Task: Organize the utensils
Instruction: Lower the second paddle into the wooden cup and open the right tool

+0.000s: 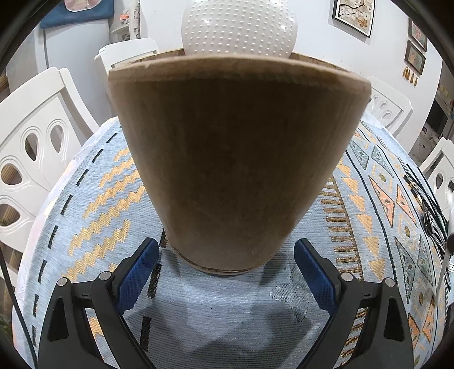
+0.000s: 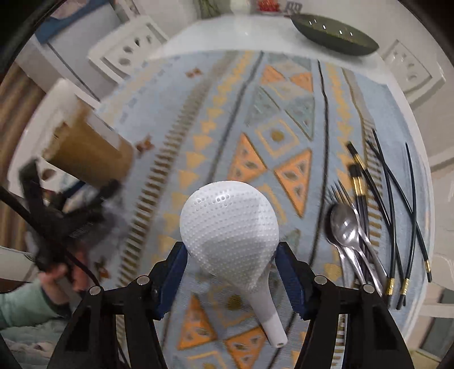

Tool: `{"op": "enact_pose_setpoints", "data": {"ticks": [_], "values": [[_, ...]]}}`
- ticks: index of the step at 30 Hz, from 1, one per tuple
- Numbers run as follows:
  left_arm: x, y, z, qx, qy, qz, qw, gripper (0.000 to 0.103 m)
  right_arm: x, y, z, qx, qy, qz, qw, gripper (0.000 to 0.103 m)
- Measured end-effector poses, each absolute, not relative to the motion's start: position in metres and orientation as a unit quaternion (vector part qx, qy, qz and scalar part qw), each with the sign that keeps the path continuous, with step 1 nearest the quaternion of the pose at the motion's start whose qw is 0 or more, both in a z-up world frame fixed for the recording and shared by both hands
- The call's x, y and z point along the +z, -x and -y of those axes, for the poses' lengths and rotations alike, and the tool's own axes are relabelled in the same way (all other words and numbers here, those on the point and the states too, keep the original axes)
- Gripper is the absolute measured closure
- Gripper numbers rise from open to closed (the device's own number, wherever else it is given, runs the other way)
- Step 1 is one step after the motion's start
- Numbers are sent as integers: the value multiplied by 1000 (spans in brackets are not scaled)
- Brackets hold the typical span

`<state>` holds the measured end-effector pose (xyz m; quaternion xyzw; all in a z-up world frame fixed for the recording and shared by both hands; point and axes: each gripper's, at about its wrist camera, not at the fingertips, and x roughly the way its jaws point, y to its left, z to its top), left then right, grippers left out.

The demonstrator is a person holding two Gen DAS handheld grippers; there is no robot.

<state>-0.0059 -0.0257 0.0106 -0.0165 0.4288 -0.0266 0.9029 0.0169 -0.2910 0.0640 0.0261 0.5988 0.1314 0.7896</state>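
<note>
Our right gripper [image 2: 231, 272] pinches the white dimpled rice paddle [image 2: 229, 227] at its broad head above the patterned tablecloth [image 2: 255, 113], a light, stiff, likely slippery plastic better held by the handle, while our left gripper [image 1: 227, 266], spread wide, flanks the brown utensil holder [image 1: 235, 164].

I'm working in the dining area of a home: my tools are over a round white dining table [image 2: 215, 34] covered with a pale blue woven tablecloth [image 2: 235, 119] in orange and gold geometric patterns, and white carved dining chairs [image 1: 31, 159] stand around it on the left and the far side. On the far right wall hang framed pictures [image 1: 353, 15], which gives it a lived-in, domestic look. On the table lie everyday eating things, with spoons [image 2: 344, 227], a fork and black chopsticks [image 2: 388, 198] on the right and a dark green leaf-shaped dish [image 2: 334, 35] at the far edge.
</note>
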Motion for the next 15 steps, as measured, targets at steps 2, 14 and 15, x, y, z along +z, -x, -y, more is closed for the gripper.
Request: {"op": "enact_pose_setpoints", "data": {"ticks": [2, 14, 15], "values": [[11, 6, 26, -26, 16, -429, 903, 7, 76, -19, 286, 140, -36, -585, 798, 41], [11, 6, 28, -25, 14, -429, 903, 7, 187, -52, 252, 225, -156, -427, 862, 42], [11, 6, 28, -25, 14, -429, 903, 7, 198, -56, 246, 234, -165, -410, 866, 57]]}}
